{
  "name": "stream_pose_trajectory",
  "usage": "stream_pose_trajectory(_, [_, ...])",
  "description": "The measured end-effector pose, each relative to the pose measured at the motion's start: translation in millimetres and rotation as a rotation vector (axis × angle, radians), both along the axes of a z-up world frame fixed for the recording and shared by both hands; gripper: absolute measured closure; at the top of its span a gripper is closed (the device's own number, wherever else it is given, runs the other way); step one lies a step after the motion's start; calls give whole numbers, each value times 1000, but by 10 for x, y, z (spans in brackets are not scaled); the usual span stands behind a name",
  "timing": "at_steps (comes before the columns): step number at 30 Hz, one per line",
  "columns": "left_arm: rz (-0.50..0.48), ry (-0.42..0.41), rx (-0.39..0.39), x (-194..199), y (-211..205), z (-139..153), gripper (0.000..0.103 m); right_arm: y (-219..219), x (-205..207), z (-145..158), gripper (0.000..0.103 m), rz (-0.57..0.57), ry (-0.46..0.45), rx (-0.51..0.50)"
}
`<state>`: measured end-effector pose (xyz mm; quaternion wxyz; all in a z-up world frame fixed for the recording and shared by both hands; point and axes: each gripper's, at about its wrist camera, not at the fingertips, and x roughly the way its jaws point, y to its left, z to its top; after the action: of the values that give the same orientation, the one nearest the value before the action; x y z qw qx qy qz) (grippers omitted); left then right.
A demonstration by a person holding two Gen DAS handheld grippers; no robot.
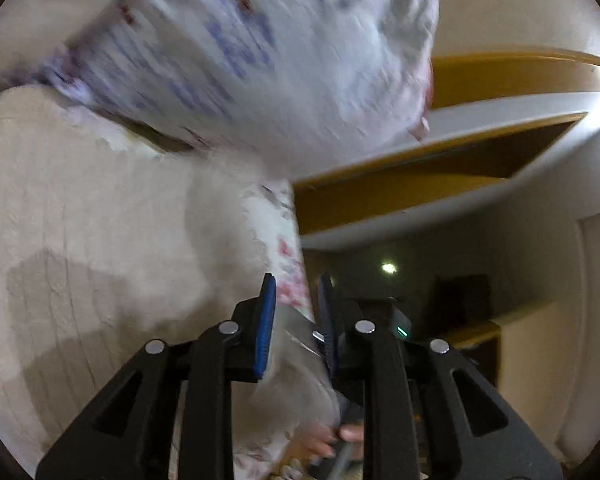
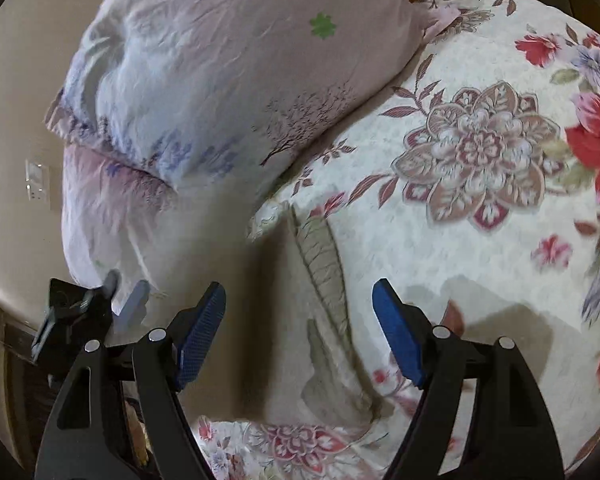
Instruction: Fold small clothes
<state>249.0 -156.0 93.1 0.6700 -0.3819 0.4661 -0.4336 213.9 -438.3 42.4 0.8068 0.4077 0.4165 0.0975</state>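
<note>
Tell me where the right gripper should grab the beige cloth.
Probably the turned-up floral corner of the beige cloth: it lifts off the bedspread, so the open right gripper can advance straight ahead, one finger beneath.

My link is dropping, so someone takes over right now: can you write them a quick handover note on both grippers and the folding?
Left gripper: pads nearly together, white red-flowered fabric running between them; clamped or not, unclear.
Right gripper: open, empty, over the white floral quilted bedspread.
Pale pink printed pillow lies beyond.
No folded garment visible; nothing shows as done.
To do: find the garment and fold it.
</note>
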Motion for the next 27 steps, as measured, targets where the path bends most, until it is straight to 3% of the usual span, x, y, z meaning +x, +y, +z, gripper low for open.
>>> stream_pose_trajectory(1, [29,-35,16,-44,80,45,65,-35,50,-22,23,8,13,17])
stream_pose_trajectory(2, [79,-75,64,-76,201,83,41,-68,96,-47,13,16,29,38])
stream_pose_trajectory(3, [178,-113,188,-99,408,113,32,-100,149,-89,6,25,49,60])
stream_pose_trajectory(4, [243,-129,300,-110,568,101,29,-110,194,-125,6,38,61,76])
stream_pose_trajectory(5, [274,-124,400,-109,704,42,29,-105,245,-167,6,57,75,90])
stream_pose_trajectory(7, [286,-57,514,-108,887,-146,29,-51,376,-281,6,102,118,109])
stream_pose_trajectory(8, [261,-6,545,-110,924,-288,29,-11,433,-335,6,123,139,109])
stream_pose_trajectory(11, [201,28,623,-156,831,-555,29,162,575,-496,7,189,191,100])
stream_pose_trajectory(13, [173,28,641,-152,687,-647,27,298,620,-575,22,227,203,73])
stream_pose_trajectory(14, [164,23,641,-136,613,-677,27,357,624,-607,42,246,200,63])
stream_pose_trajectory(15, [155,15,634,-129,528,-723,27,437,619,-637,51,262,200,31])
stream_pose_trajectory(18, [152,-20,621,-124,463,-774,43,523,548,-581,67,261,145,15])
stream_pose_trajectory(19, [153,-17,597,-68,471,-748,58,558,525,-535,68,262,123,3])
stream_pose_trajectory(20, [152,-19,538,-85,590,-696,65,605,506,-487,70,269,102,-9])
stream_pose_trajectory(22, [154,-68,506,-168,849,-579,66,781,464,-353,71,308,47,-12])
stream_pose_trajectory(24, [173,-150,574,-258,1011,-404,64,970,459,-307,69,363,36,-31])
stream_pose_trajectory(26, [209,-146,702,-246,1182,-408,52,1175,482,-325,60,388,69,-117])
stream_pose_trajectory(27, [244,-136,756,-252,1251,-423,50,1196,481,-333,52,347,82,-154])
